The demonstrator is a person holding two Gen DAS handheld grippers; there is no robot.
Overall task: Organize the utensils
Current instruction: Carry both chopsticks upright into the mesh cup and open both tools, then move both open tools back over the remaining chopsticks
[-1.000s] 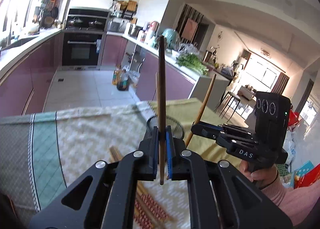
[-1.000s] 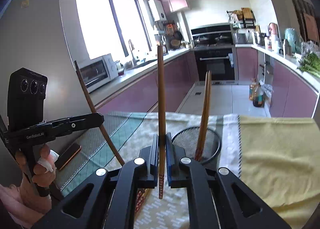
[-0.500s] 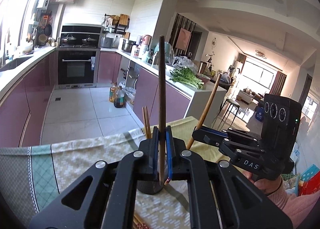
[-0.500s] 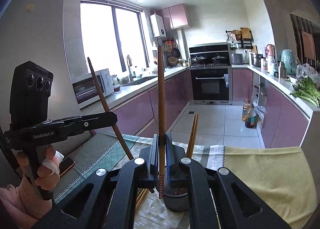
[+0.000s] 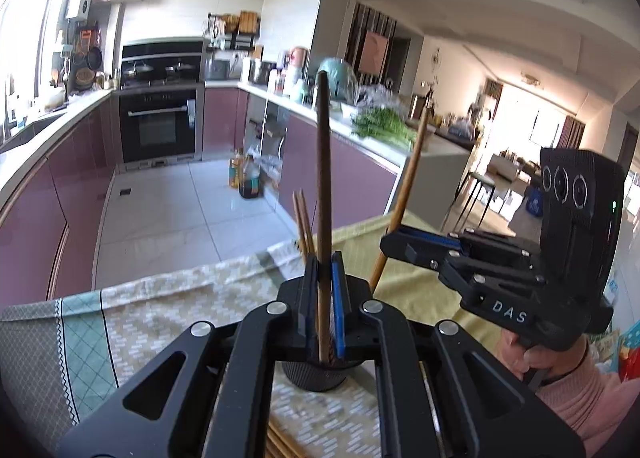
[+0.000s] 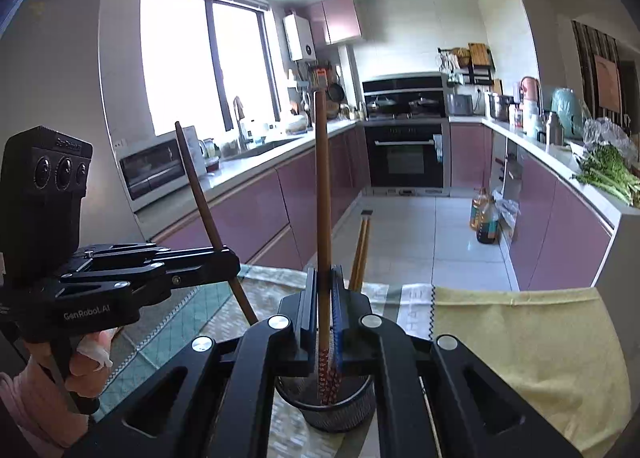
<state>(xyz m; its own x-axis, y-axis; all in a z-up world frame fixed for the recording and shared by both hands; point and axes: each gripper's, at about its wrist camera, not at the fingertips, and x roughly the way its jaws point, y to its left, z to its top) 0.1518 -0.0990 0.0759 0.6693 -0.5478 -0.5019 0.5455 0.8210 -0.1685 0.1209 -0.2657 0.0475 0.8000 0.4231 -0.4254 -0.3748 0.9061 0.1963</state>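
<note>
My left gripper (image 5: 322, 298) is shut on a dark brown chopstick (image 5: 323, 178) that stands upright; its lower end hangs over the black mesh holder (image 5: 314, 372). Two lighter chopsticks (image 5: 302, 222) lean inside that holder. To the right, my right gripper (image 5: 404, 248) pinches another chopstick (image 5: 412, 178), tilted. In the right wrist view the right gripper (image 6: 322, 298) is shut on its chopstick (image 6: 322, 198), whose red-patterned tip reaches into the holder (image 6: 332, 410) beside the two standing chopsticks (image 6: 360, 246). The left gripper (image 6: 228, 262) shows at the left with its chopstick (image 6: 200, 198).
The holder stands on a patterned cloth (image 5: 180, 310) next to a yellow cloth (image 6: 520, 338), close to the table's far edge. Loose chopsticks (image 5: 280, 444) lie on the cloth below the left gripper. Beyond the edge are the kitchen floor and oil bottles (image 6: 486, 222).
Both grippers have carried their chopsticks forward and slightly up toward the holder. The holder now sits directly under both sets of fingers, and the right chopstick's tip has entered it.
</note>
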